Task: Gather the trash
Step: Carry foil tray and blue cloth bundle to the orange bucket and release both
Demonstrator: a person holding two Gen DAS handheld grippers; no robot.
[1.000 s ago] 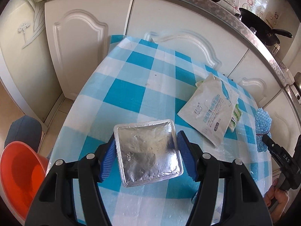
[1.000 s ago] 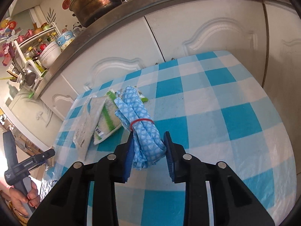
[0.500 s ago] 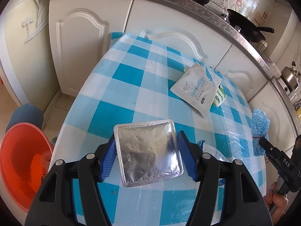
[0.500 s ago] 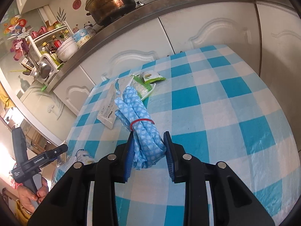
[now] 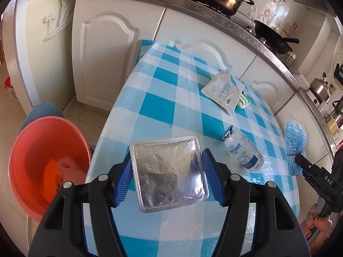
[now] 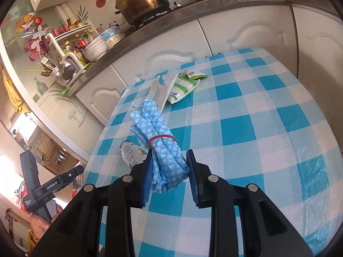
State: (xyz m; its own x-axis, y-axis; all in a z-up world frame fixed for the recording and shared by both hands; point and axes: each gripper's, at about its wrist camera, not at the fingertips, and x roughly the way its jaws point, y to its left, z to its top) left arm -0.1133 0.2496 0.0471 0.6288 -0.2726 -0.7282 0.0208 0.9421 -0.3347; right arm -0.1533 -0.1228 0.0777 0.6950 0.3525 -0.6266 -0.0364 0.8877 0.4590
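Left gripper (image 5: 168, 176): pads clamped on foil pouch (image 5: 169, 169), held flat above near table edge. Orange basin (image 5: 46, 167) on floor lies left of and below this gripper, just beside table's left edge; left hand nearer it. Judgement: coming move is leftward carry, then drop.

Right gripper (image 6: 169, 174): pads pinched on blue cloth bundle (image 6: 158, 141), long axis running away from jaws, red band (image 6: 161, 138) midway.

On checked tablecloth (image 5: 163, 107): small bottle (image 5: 243, 150) on its side right of pouch; white sachet (image 5: 224, 92) and green packet (image 6: 183, 86) far.
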